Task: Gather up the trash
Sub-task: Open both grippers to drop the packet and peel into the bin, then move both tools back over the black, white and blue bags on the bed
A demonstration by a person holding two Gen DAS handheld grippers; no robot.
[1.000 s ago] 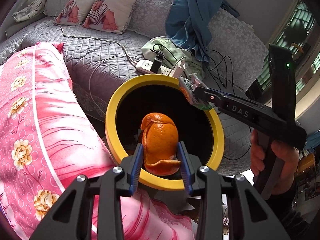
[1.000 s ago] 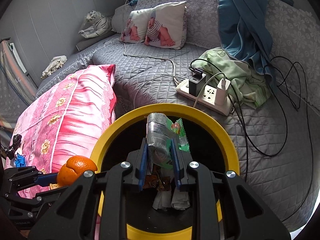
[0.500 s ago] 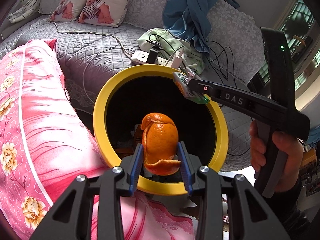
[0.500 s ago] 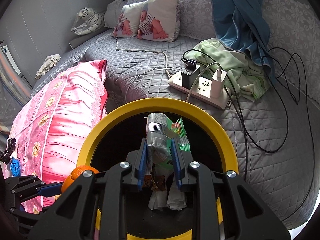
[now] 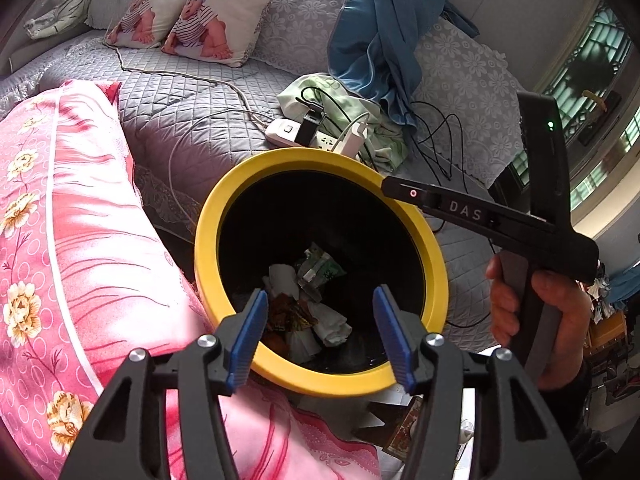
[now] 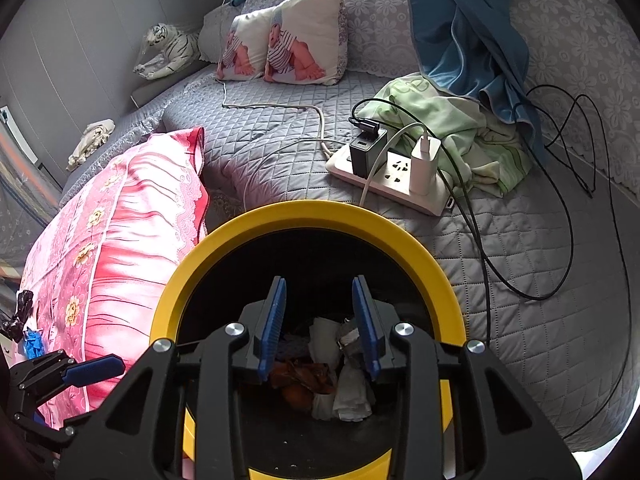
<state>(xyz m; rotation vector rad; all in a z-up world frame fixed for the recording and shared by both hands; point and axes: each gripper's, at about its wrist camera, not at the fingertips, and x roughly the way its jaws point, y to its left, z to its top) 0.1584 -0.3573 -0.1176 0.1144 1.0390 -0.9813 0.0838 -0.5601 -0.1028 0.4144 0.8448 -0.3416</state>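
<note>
Both jaws have just been opening: the left gripper [image 5: 320, 332] no longer holds the orange peel and stands spread and empty, the right gripper [image 6: 318, 322] released its wrapper [image 5: 318, 268], now lying inside the yellow-rimmed bin [image 5: 320, 160]

1. Bin [image 5: 434, 252] mouth open from above; trash [image 5: 308, 308] only at the bottom
2. Left of bin: pink pillow [image 5: 80, 240] pressed against the rim
3. Behind bin: power strip [image 6: 396, 180] and cables [image 6: 560, 240] close by
</note>
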